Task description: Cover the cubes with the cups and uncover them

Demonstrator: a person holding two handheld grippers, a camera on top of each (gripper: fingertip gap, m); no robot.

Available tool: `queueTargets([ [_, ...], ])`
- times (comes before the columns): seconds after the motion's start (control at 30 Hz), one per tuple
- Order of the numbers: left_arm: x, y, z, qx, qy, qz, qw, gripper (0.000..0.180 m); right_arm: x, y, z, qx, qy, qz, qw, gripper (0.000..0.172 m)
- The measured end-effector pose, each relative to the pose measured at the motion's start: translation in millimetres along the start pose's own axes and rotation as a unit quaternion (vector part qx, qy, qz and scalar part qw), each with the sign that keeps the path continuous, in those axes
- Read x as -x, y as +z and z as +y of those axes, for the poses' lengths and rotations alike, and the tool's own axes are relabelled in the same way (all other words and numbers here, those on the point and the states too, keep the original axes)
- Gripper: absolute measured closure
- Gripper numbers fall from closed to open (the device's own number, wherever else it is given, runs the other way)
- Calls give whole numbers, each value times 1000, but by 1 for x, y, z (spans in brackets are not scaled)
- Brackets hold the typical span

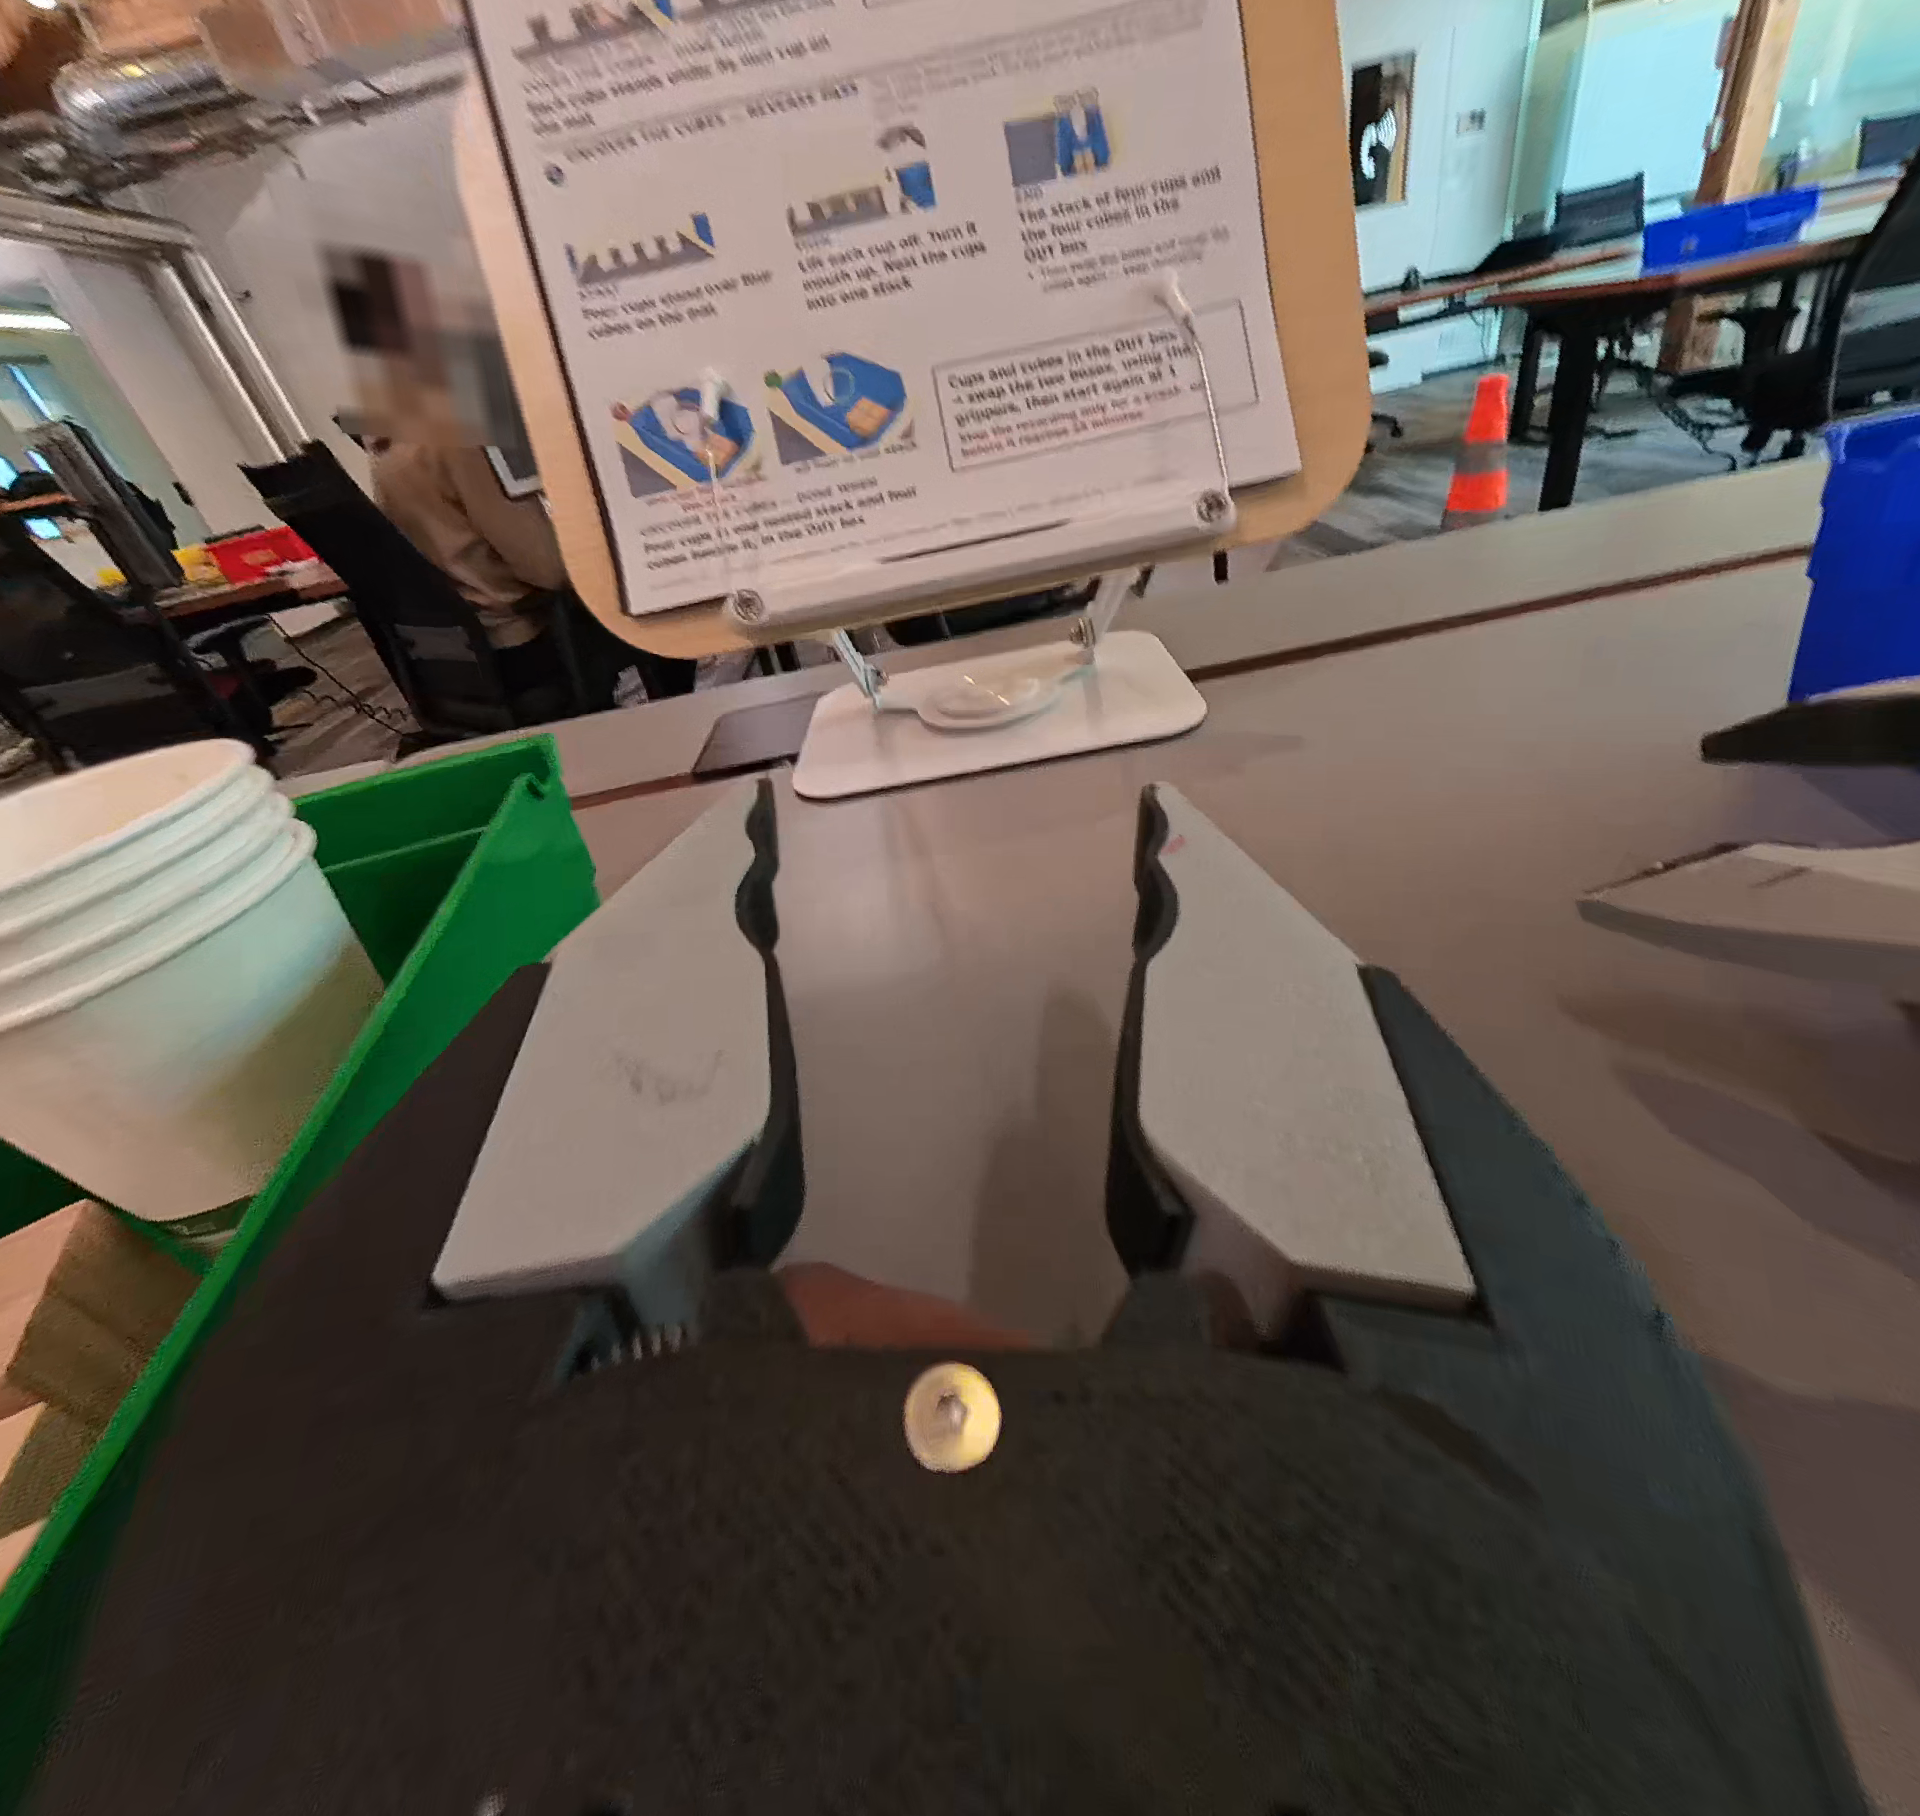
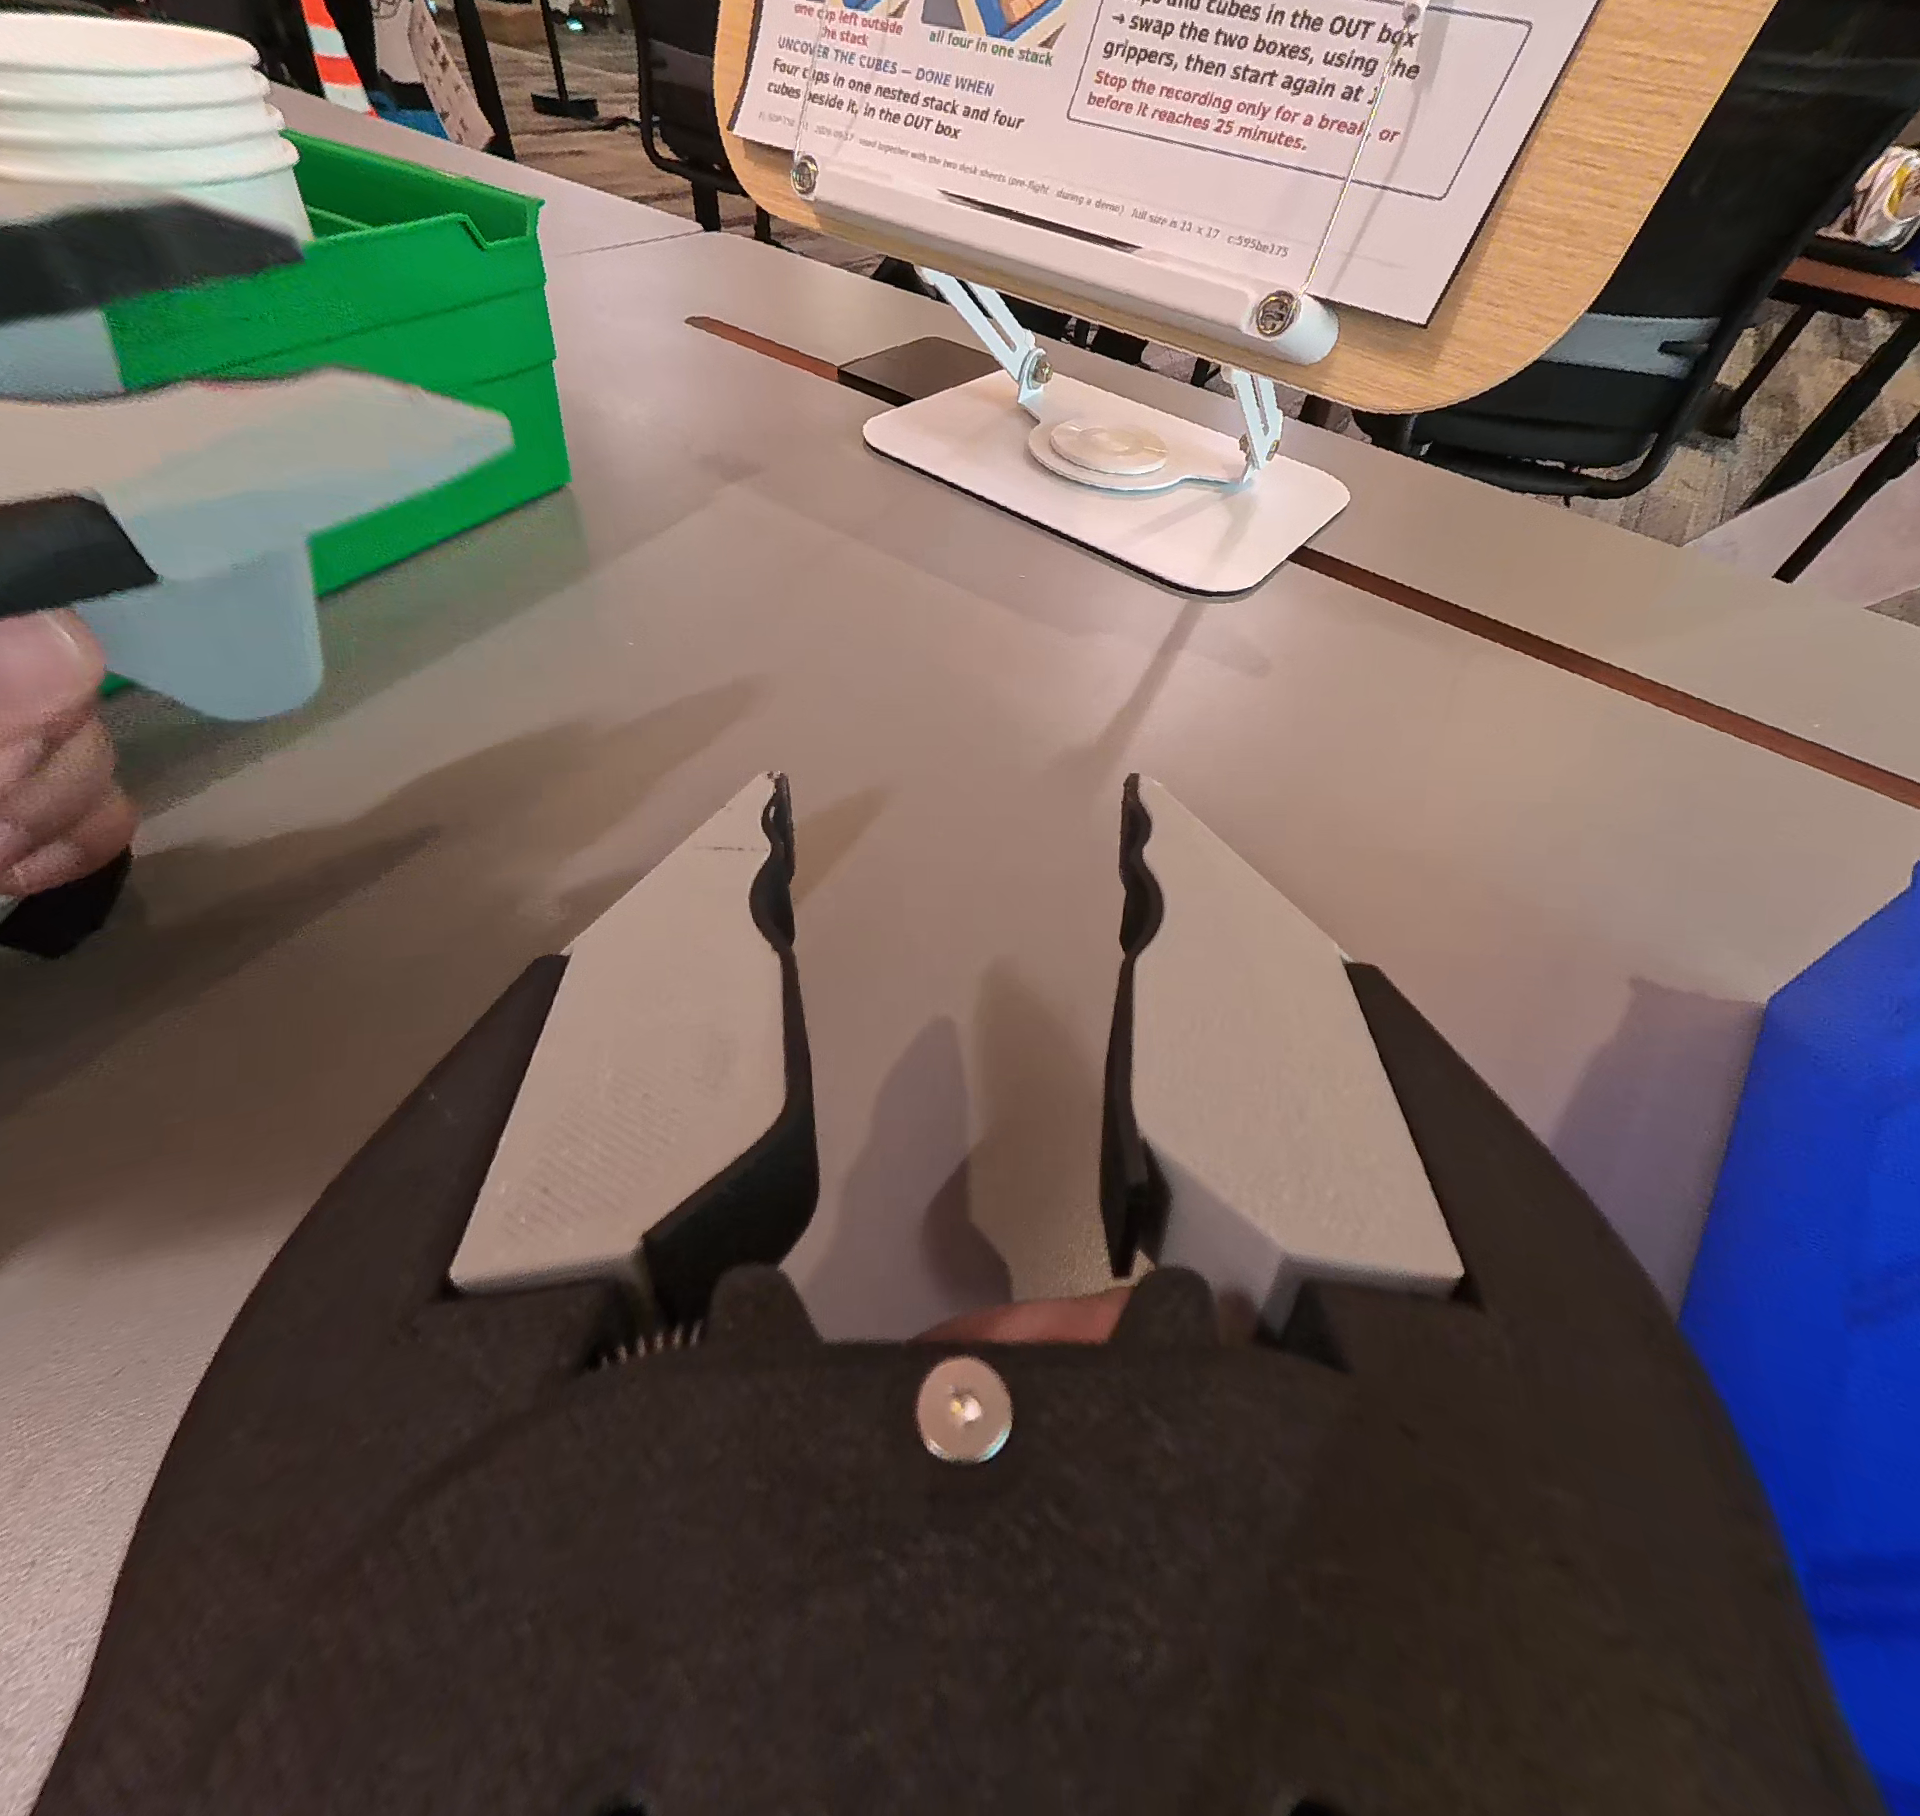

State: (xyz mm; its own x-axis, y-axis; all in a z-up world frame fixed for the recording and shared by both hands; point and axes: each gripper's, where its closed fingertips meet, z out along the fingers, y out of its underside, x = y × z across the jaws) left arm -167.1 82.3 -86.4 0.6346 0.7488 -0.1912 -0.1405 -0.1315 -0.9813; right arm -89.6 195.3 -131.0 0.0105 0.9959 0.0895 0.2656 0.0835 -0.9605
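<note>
Both grippers, left [image 1: 956, 810] and right [image 2: 954, 800], are held wide, empty. The nested stack of white paper cups [image 1: 135, 945] in the green plastic bin [image 1: 436, 935] could be toppled by an off-centre grasp.

White paper cups [image 1: 135, 935] sit nested in one upright stack, mouths up, inside a green box [image 1: 436, 945] on the desk's left side. Pale wooden cubes [image 1: 73, 1319] lie just beside the stack.

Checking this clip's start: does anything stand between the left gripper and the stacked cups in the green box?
Only the near wall of the green box: the white cup stack stands inside it, left of the open, empty left gripper. Above the rim, nothing visible blocks the cups.
</note>
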Motion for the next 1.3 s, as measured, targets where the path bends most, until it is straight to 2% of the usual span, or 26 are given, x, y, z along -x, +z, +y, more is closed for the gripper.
queueTargets([
  [0.2,11,-14,-30,-88,-13,-22,996,113,1,-3,-2,-3,-2,0,1000,112],
  [0.33,8,-17,-34,-99,-2,-22,995,115,3,-2,-1,1,-9,-3,1000,112],
  [0.5,3,-12,-24,-68,-7,-1,998,118,6,-1,2,7,-21,-4,1000,114],
  [0.63,4,-19,-27,-63,-13,18,998,140,4,0,4,10,-30,2,999,115],
  [0.7,4,-28,-25,-55,-44,39,997,137,3,0,4,10,-28,2,1000,115],
  [0.77,-9,-43,1,34,-86,82,992,124,2,0,3,10,-24,1,1000,116],
  [0.83,-30,-74,22,94,-78,132,984,116,2,0,3,10,-22,-2,1000,116],
  [0.9,-29,-99,27,86,-56,113,988,113,5,1,3,10,-23,-5,1000,116],
  [0.97,-15,-117,20,63,-57,95,992,121,8,3,4,13,-28,-10,999,116],
  [1.07,21,-120,32,103,-61,58,991,119,13,2,2,10,-42,-10,999,116],
  [1.1,35,-118,41,128,-52,45,989,123,13,1,0,7,-47,-7,999,116],
  [1.13,44,-117,48,149,-34,42,987,158,13,-1,-1,4,-53,-4,999,116],
  [1.17,56,-116,51,156,-17,28,987,180,13,-2,-3,0,-57,-1,998,116],
  [1.2,61,-117,49,153,-10,25,988,180,12,-3,-5,-3,-60,2,998,116],
  [1.3,90,-118,48,153,5,-50,987,177,9,-6,-7,-9,-61,9,998,116],
])
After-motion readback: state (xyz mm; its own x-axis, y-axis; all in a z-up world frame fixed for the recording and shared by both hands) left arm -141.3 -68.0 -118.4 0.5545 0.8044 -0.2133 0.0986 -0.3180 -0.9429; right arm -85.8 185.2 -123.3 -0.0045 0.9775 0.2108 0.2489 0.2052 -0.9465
